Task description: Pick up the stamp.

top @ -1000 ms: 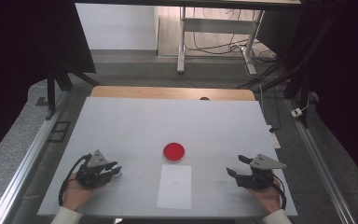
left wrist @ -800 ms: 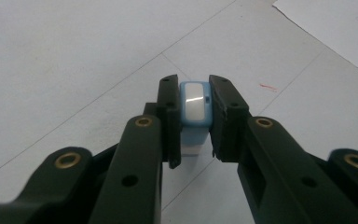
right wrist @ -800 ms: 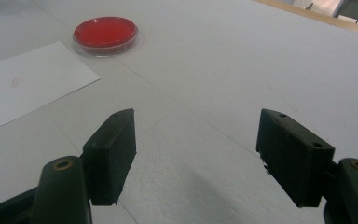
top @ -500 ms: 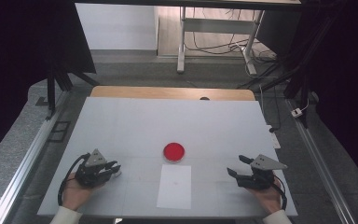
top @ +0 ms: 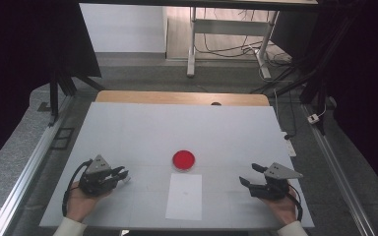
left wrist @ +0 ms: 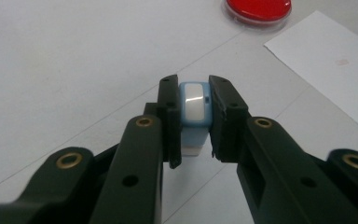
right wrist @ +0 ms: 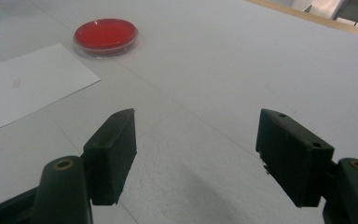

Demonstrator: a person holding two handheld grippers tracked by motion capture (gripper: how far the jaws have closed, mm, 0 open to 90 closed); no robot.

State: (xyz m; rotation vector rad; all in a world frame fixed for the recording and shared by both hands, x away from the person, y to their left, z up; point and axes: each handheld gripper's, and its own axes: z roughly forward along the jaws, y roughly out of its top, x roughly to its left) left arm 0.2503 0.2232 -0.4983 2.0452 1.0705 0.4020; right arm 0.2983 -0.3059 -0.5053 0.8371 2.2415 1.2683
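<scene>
Jaws on my left gripper point(left wrist: 193, 140) are clamped on 1 small blue-and-white block point(left wrist: 195, 109), which looks like an eraser or a stamp, though I cannot tell which. On my right gripper point(right wrist: 196, 156) they stand wide apart with nothing between them.

From the high view, the left gripper point(top: 119, 173) sits low over the white table point(top: 142, 123) at its near left, with the block pinched at its tip. The right gripper point(top: 251, 175) rests at the near right, well apart from everything.

I judge that the pick-up is done and the carry has not begun. Next I would lift the block clear and bring it toward the middle, where 1 sheet of paper point(top: 184, 196) lies flat and 1 red dish point(top: 183, 160) sits just beyond its far edge. That calls for a firm grip, since the block is small and held only near the pad tips. My right gripper may need to pin the sheet so it does not slide.

Count: 2 grippers, 1 block, 1 sheet, 1 dish.
</scene>
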